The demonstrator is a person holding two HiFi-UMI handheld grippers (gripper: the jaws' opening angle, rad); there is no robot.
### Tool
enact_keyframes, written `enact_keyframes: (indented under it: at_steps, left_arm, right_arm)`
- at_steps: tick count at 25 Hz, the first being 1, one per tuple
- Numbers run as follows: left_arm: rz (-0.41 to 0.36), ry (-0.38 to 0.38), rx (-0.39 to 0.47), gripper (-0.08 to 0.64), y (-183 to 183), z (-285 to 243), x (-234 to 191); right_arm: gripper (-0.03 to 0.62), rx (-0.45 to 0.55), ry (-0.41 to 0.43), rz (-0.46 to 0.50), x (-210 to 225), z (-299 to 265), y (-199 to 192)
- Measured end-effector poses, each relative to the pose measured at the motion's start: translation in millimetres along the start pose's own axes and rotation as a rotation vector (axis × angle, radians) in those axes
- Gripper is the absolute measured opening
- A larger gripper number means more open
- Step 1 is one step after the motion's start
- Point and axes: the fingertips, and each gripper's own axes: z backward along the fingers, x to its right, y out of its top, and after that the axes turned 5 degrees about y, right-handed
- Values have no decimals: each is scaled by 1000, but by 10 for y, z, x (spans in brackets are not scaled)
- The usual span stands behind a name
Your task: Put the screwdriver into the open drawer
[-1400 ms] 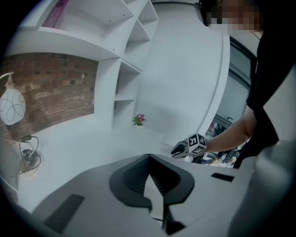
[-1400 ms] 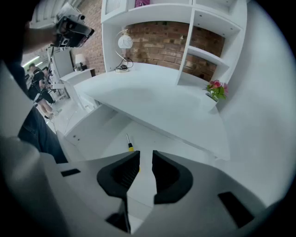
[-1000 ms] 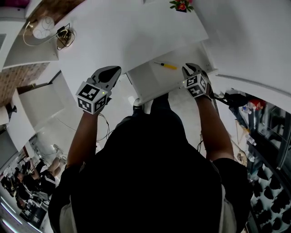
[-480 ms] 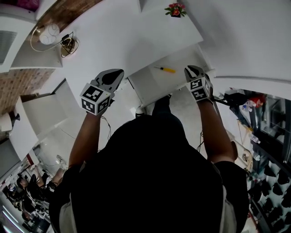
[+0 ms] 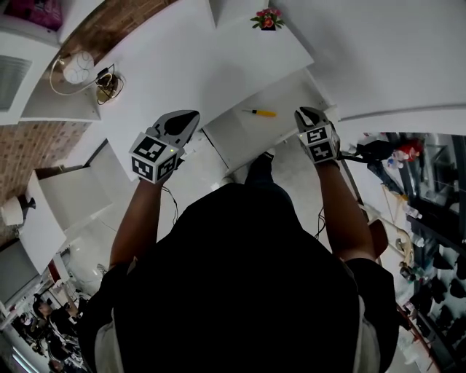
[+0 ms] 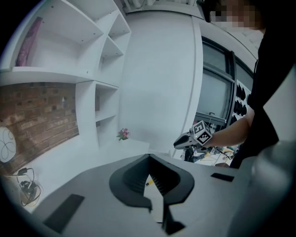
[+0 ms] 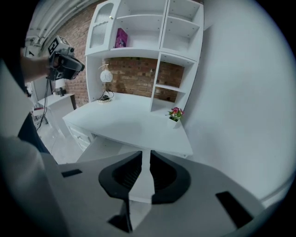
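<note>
A yellow-handled screwdriver (image 5: 261, 113) lies inside the open white drawer (image 5: 231, 138) under the desk top (image 5: 189, 65). My left gripper (image 5: 191, 116) hovers at the drawer's left side with its jaws together and nothing in them. In the left gripper view a bit of the yellow screwdriver (image 6: 148, 183) shows past my left gripper (image 6: 149, 158). My right gripper (image 5: 304, 111) hangs at the drawer's right front corner. In the right gripper view my right gripper (image 7: 145, 155) shows only a thin slit between its jaws, and it holds nothing. The drawer (image 7: 99, 148) lies below it.
A small flower pot (image 5: 267, 20) stands at the desk's far right corner. A round lamp (image 5: 76, 65) and a coil of cable (image 5: 108, 80) sit at its left. White shelves (image 7: 152, 28) rise behind the desk. The person's legs stand right before the drawer.
The head view has tilted, so the desk sits higher in the picture. Both grippers keep their places beside the drawer. The screwdriver lies still inside it.
</note>
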Motion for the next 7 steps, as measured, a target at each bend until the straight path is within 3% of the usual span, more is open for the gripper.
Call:
enact_keyframes:
  at_steps: [7]
  left_arm:
    - [0, -14, -3, 15, 12, 90, 186]
  right_arm:
    - [60, 32, -13, -67, -47, 339, -39]
